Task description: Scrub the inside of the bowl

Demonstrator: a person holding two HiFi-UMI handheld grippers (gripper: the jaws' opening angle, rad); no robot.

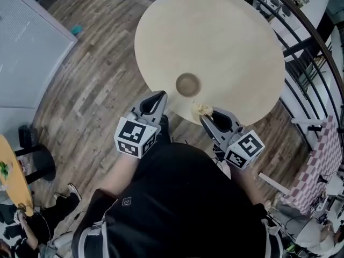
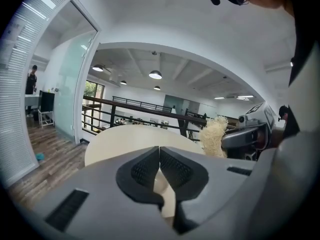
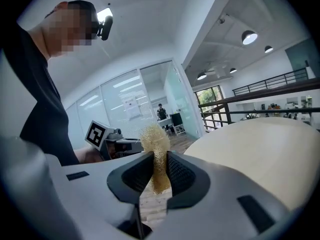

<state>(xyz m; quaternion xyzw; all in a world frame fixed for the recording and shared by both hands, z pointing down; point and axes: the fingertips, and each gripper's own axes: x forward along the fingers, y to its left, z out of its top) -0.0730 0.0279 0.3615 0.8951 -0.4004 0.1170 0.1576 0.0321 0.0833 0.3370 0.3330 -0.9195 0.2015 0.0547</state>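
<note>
A wood plank floor [image 1: 91, 85] fills the head view, and on it stands a large round table [image 1: 215, 31] with a pale, bare top. A dark metal railing [image 1: 313, 42] curves past its far right side. The person's black shirt [image 1: 183, 198] takes up the lower middle of that view, with both arms reaching forward toward the table's near edge. The left gripper [image 1: 160, 94] is held just off that edge, over the floor, with its marker cube [image 1: 135, 137] behind the jaws. In the left gripper view its two dark ribbed pads meet at their tips with nothing between them, so its jaws are closed and empty. The right gripper [image 1: 207, 114] is to the right of it, with its tips at the table's rim and its own marker cube [image 1: 245, 149] trailing toward the person. In the right gripper view its jaws are pressed against a tuft of pale yellow fibrous scrubber [image 3: 156, 146], which stands upright between the pads and sticks out above them. The brown bowl [image 1: 187, 84] sits upright on the table top, close to the near edge and between the lines of the two grippers. It is a little beyond both sets of tips and neither touches it. The scrubber is near the bowl but clear of it, off to its lower right in the head view.
</note>
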